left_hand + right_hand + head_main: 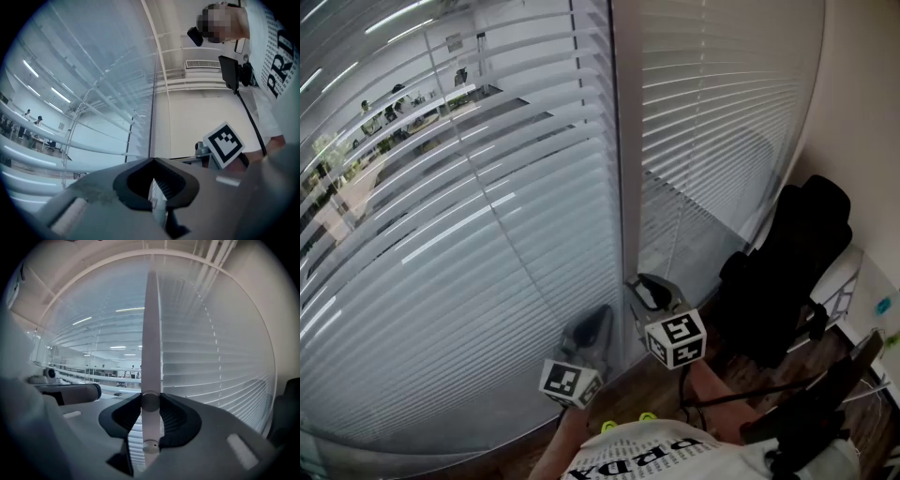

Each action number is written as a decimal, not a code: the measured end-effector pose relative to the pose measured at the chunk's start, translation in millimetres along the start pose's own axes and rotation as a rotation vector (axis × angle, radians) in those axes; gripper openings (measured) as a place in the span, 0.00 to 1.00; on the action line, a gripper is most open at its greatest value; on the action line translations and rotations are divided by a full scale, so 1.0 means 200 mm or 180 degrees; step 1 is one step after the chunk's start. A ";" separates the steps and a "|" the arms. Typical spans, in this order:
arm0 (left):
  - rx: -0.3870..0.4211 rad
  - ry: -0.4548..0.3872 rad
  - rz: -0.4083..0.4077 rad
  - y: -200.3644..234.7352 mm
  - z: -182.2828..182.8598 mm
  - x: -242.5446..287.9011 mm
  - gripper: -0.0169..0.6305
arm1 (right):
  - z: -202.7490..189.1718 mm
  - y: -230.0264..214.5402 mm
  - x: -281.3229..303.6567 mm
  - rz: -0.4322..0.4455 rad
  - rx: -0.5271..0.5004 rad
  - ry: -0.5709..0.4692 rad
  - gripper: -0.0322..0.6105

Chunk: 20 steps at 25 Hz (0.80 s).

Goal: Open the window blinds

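Note:
Two panels of white slatted blinds cover the window. The left panel point(469, 234) has its slats tilted, so an office shows through; the right panel point(712, 122) is closed. My right gripper point(151, 398) is shut on the white tilt wand point(151, 333), which hangs upright between its dark pads point(176, 416). In the head view this gripper point(649, 289) sits at the foot of the white upright between the panels. My left gripper point(591, 328) points at the left panel's lower right corner. Its tips point(153, 161) meet, and a pale strip I cannot identify shows behind them.
A black office chair point(787, 272) stands in the corner at the right, against the pale wall point(862, 112). A dark cable point(741, 398) runs over the brown wooden floor point(642, 394). The right gripper's marker cube point(224, 144) is close beside the left gripper.

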<state>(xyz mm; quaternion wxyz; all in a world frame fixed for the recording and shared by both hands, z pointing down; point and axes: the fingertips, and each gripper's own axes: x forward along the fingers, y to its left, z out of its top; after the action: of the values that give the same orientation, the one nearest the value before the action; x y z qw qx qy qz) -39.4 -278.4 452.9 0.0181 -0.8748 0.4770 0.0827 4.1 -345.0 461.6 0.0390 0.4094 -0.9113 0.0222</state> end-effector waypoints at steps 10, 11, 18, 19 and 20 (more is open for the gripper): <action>0.0002 0.0010 0.0010 0.00 0.04 0.00 0.02 | 0.04 0.00 0.00 0.0010 0.0209 -0.0086 0.26; -0.0001 0.0013 0.0018 0.00 0.03 0.00 0.02 | 0.03 0.00 0.00 0.0004 0.0222 -0.0106 0.26; -0.0011 0.0005 0.0033 0.00 0.04 -0.01 0.02 | 0.03 0.01 -0.01 0.0021 0.0202 -0.0128 0.25; -0.0010 -0.0001 0.0035 0.00 0.03 -0.01 0.02 | 0.02 0.01 0.00 0.0025 0.0195 -0.0133 0.24; -0.0011 -0.0007 0.0032 0.00 0.01 -0.01 0.02 | 0.00 0.01 0.00 0.0029 0.0189 -0.0139 0.24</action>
<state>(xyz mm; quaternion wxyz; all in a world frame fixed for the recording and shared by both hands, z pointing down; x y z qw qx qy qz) -41.9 -276.4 450.6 0.0166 -0.8723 0.4812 0.0847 3.4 -343.9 462.0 0.0069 0.4065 -0.9127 0.0406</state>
